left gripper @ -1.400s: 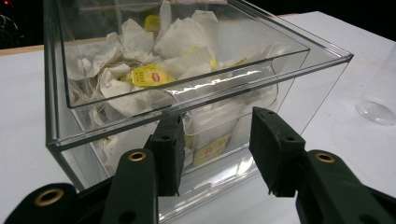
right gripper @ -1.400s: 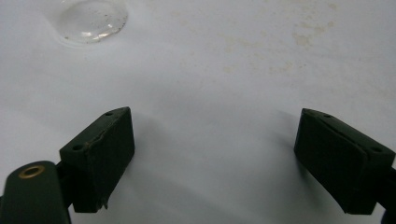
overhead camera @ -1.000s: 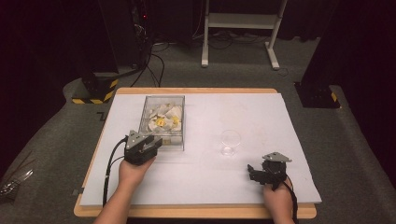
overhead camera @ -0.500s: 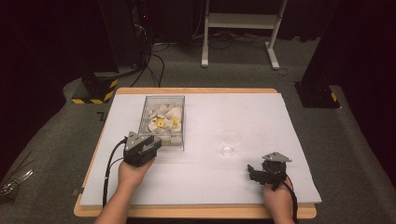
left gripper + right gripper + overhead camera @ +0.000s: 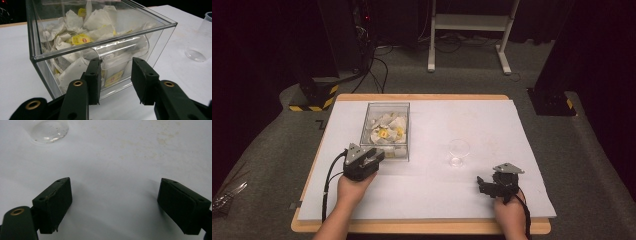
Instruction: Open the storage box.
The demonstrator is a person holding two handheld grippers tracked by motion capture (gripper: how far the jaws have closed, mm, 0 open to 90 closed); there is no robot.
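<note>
A clear acrylic box (image 5: 386, 129) full of white tea bags with yellow tags (image 5: 81, 39) stands at the left on the white table (image 5: 512, 125). My left gripper (image 5: 378, 156) is low at the box's front wall. Its jaws (image 5: 116, 77) stand either side of the curved clear dispenser mouth (image 5: 122, 50), where a tea bag with a yellow tag (image 5: 113, 78) sits behind the plastic. They have just been closing a little, and the pads press on nothing. My right gripper (image 5: 485, 184) rests at the front right, open wide (image 5: 113, 202) over bare table.
A clear plastic cup (image 5: 458, 151) stands upright between the two grippers, right of the box; its base (image 5: 48, 130) lies ahead of the right jaws. Beyond the table are a dark floor, cables and a white stand's legs (image 5: 467, 30).
</note>
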